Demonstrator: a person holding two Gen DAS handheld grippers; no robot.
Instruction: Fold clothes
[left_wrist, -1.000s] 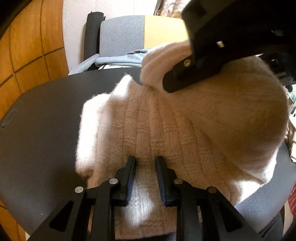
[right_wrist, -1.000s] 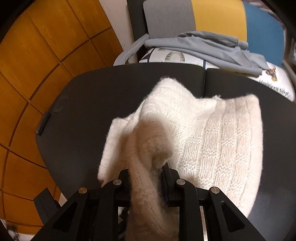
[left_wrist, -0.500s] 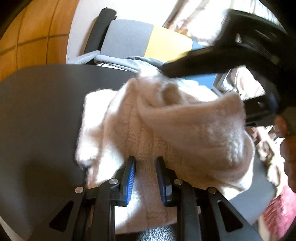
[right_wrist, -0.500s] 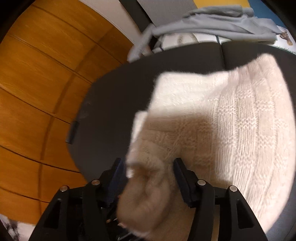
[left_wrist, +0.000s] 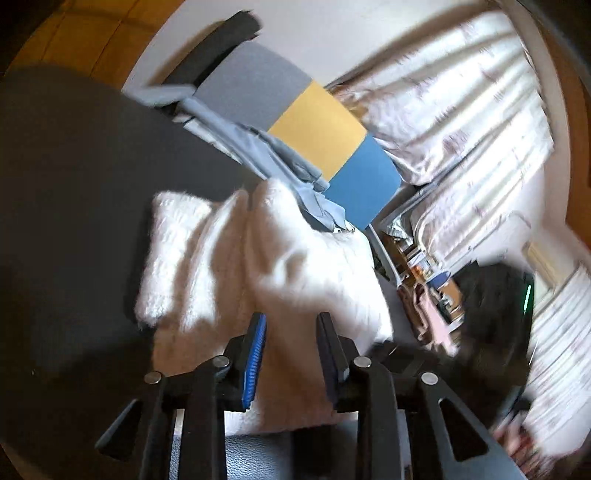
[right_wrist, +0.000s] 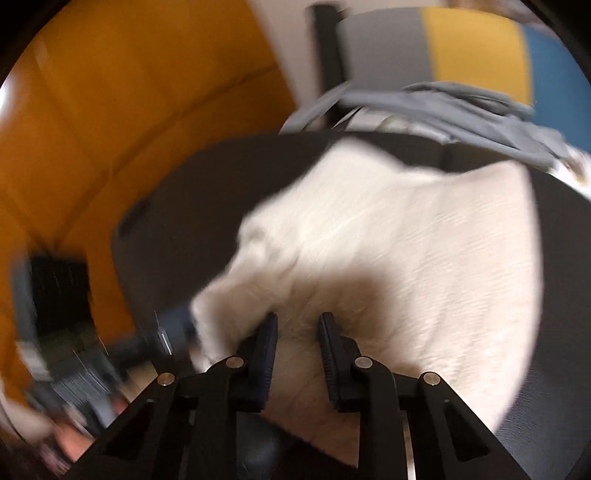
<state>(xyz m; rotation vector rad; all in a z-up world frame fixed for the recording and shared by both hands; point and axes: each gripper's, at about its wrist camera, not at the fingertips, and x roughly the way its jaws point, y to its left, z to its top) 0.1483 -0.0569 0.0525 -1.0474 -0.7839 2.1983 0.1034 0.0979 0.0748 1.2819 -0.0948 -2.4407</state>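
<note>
Now both my left gripper (left_wrist: 290, 332) and right gripper (right_wrist: 297, 334) stand parted, holding nothing, over the fluffy cream knitted sweater (right_wrist: 424, 251); I'd flatten its layers evenly.

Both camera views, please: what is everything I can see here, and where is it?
Knitted sweater: one, cream white, lying bunched on the table, just ahead of both tools.
Table: one, black.
Chair: one, grey, yellow and blue back, behind the table.
Grey garment: one, pale grey-blue, draped over the chair seat.
Curtain: white, patterned, far right of the left view.
Wall panels: orange-brown wood, left side.
Left gripper: black, blue pads, fingers apart.
Right gripper: black, fingers apart.
</note>
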